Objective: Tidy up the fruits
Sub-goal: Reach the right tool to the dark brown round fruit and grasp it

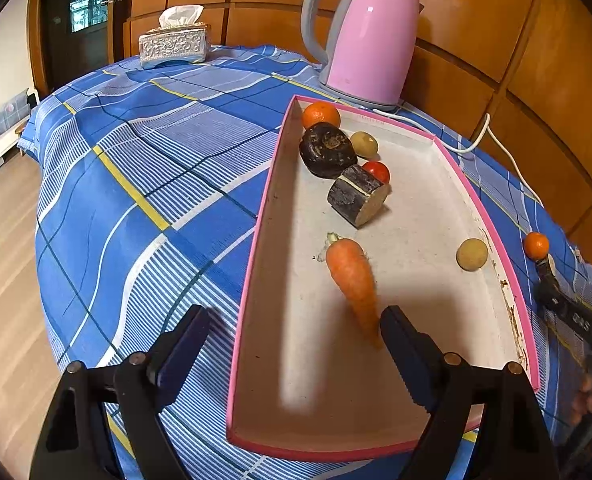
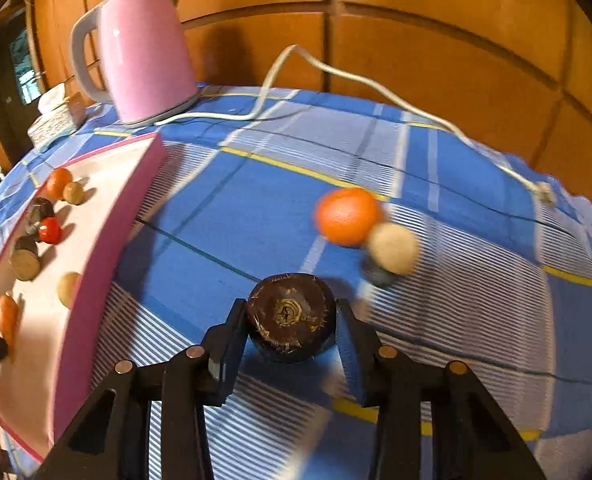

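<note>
A pink-rimmed tray (image 1: pixel 255 248) holds a carrot (image 1: pixel 352 280), an orange (image 1: pixel 321 115), a dark lump (image 1: pixel 327 154), a cut dark cylinder (image 1: pixel 358 200), a red tomato (image 1: pixel 376 171) and two pale round fruits (image 1: pixel 472 255). My left gripper (image 1: pixel 296 314) is open astride the tray's left wall, its right finger beside the carrot's tip. On the cloth to the right of the tray (image 2: pixel 95 280), my right gripper (image 2: pixel 291 320) is shut on a dark brown round fruit (image 2: pixel 291 316), both pads against its sides. Just beyond lie a mandarin (image 2: pixel 346 216) and a pale ball (image 2: pixel 392 248), both blurred.
A pink kettle (image 1: pixel 370 36) stands behind the tray, its white cord (image 2: pixel 376 80) trailing across the blue checked tablecloth (image 1: pixel 155 160). A tissue box (image 1: pixel 174 42) sits at the far corner. Wooden panels back the table; the floor drops away on the left.
</note>
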Tool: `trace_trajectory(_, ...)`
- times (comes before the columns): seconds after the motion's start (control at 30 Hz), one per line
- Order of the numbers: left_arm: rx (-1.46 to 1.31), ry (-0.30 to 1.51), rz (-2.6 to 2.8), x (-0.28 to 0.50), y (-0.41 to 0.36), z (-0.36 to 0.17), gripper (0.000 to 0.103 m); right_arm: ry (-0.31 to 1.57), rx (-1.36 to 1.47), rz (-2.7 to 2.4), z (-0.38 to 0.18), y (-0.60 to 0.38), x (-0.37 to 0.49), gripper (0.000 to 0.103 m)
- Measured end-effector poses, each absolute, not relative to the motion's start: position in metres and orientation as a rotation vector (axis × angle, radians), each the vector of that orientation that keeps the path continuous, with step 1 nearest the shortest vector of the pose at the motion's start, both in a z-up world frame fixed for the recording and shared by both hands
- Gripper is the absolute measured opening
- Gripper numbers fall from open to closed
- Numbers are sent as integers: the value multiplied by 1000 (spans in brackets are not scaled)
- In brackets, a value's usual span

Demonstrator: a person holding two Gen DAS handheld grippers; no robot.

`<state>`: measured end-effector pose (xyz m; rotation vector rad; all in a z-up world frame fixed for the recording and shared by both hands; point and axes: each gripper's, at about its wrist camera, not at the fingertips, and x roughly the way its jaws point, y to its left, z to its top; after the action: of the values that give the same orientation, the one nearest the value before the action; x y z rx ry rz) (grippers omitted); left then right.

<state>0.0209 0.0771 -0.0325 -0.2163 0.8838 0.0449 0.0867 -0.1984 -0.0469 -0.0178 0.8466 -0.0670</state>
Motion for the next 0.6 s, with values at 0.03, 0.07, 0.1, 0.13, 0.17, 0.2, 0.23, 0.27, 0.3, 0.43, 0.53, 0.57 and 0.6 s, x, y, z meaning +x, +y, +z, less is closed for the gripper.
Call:
trace_trajectory(0.03,-215,884,45,21,77,-33,88,842,-5,-82,-46,-206,80,43)
trace_trajectory(0.07,-216,884,44,21,77,-33,88,841,7,-98,-45,-214,74,43)
trace_trajectory(0.1,-216,885,42,21,77,-33,88,845,16,-124,-45,-223,66,43)
trace_trajectory(0.13,-216,886,41,21,77,-33,88,848,24,-137,-45,-230,62,43)
trace_trajectory(0.17,-215,887,41,21,76,-33,88,848,37,-146,-46,-238,56,43)
trace_trajectory(0.2,-214,888,40,21,76,-33,88,849,48,-157,-47,-246,50,43)
trace_trajectory(0.23,-213,888,39,21,75,-33,88,856,56,-162,-49,-251,46,43)
trace_trajectory(0.27,-212,886,38,20,74,-32,88,850,74,-153,-51,-257,41,43)
trace_trajectory(0.3,-208,883,37,20,74,-32,88,834,86,-143,-52,-260,37,43)
trace_trajectory(0.43,-198,878,33,19,72,-30,88,801,118,-128,-55,-267,27,44)
trace_trajectory(0.53,-196,879,35,18,71,-29,88,799,135,-125,-56,-268,26,44)
trace_trajectory(0.57,-196,879,36,18,71,-29,88,799,136,-124,-56,-268,26,44)
trace_trajectory(0.6,-193,878,36,17,70,-29,88,798,137,-124,-56,-268,26,44)
